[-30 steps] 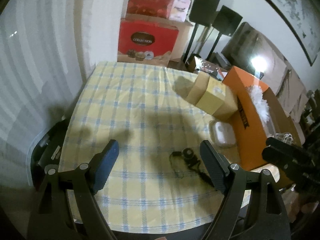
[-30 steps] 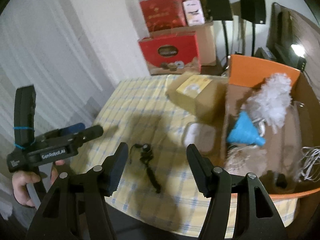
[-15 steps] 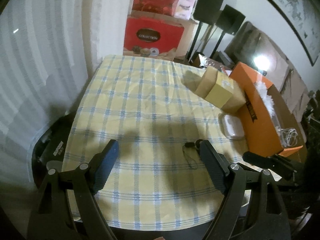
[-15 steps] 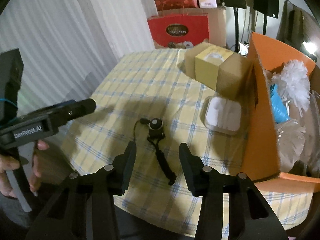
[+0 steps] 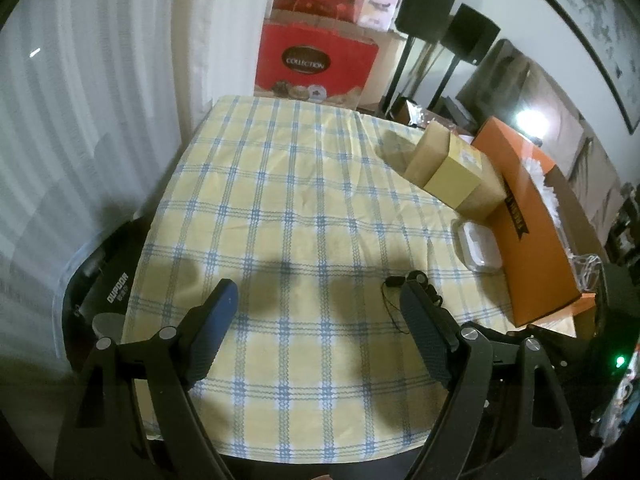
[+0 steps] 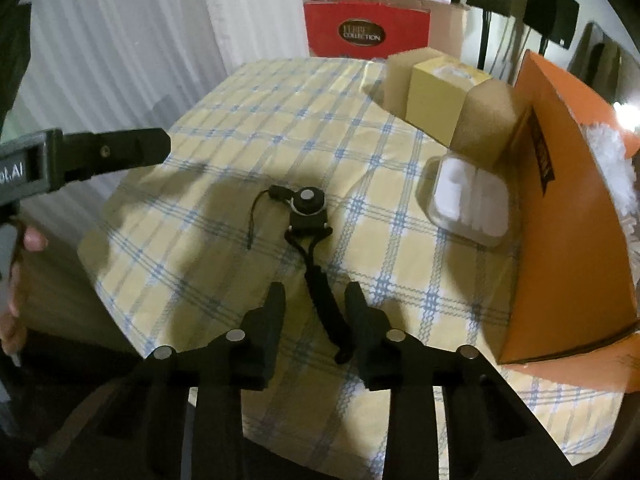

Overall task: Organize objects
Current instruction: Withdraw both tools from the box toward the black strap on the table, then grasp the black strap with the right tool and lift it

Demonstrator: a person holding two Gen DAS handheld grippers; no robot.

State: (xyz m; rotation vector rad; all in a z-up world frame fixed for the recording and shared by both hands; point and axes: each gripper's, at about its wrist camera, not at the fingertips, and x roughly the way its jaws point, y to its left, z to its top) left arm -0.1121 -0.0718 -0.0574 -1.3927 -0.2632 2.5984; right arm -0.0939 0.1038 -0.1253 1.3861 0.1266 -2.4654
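A small black gadget [image 6: 307,204] with a round silver top lies on the checked tablecloth [image 6: 248,128], its black strap [image 6: 326,312] trailing toward me. My right gripper [image 6: 315,292] hangs low over that strap, one finger on each side. The gap is narrow but open, and I see no contact. In the left wrist view the gadget [image 5: 421,280] peeks out behind the right finger of my left gripper [image 5: 316,292]. That gripper is wide open above the near part of the cloth, with nothing between its fingers.
A white plastic case [image 6: 468,204] lies beside a tall orange box [image 6: 568,240] holding white fluff. A brown and yellow carton [image 6: 444,96] stands behind the case. Red gift bags [image 5: 316,60] sit past the table's far edge. A person's hand [image 6: 32,236] holds the left gripper's body [image 6: 100,156].
My right gripper has moved down and forward over the strap, and its fingers have come closer together. The left gripper has drawn back slightly and stays wide open.
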